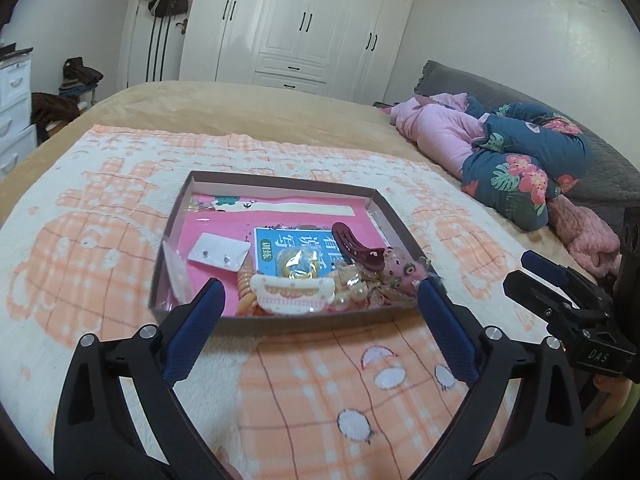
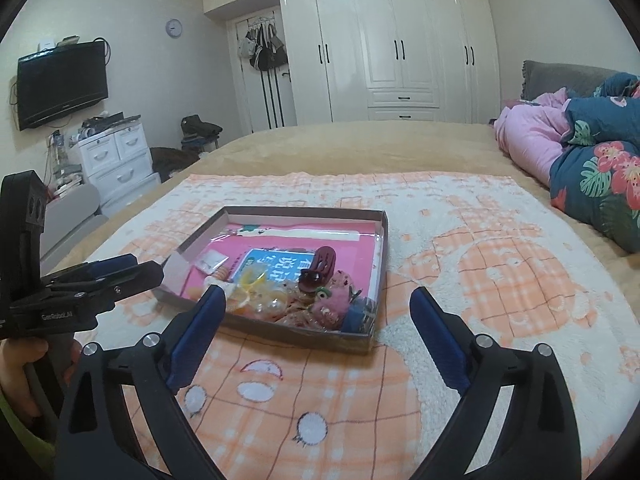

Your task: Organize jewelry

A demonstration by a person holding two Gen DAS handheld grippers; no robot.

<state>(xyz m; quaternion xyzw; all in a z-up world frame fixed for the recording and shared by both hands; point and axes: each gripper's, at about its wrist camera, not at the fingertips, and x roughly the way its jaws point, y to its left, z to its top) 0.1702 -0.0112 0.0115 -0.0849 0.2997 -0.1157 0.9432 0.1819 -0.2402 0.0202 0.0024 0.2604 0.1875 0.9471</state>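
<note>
A shallow brown cardboard tray point(image 1: 280, 322) with a pink liner lies on the blanket; it also shows in the right wrist view point(image 2: 304, 338). Its near end holds a pile of jewelry and hair pieces: a dark red claw clip point(image 1: 356, 246), a white hair clip point(image 1: 292, 294), pearl beads point(image 1: 354, 298) and a pink fuzzy piece point(image 2: 338, 304). A white earring card point(image 1: 218, 256) lies further left. My left gripper point(image 1: 322, 298) is open and empty just before the tray's near edge. My right gripper point(image 2: 316, 306) is open and empty, near the tray's near right corner.
The tray sits on an orange and white blanket point(image 1: 120, 240) spread over a bed. A rolled floral and pink quilt point(image 1: 520, 160) lies to the right. A blue booklet point(image 1: 296, 250) lies in the tray. White wardrobes point(image 2: 400, 40) stand beyond the bed.
</note>
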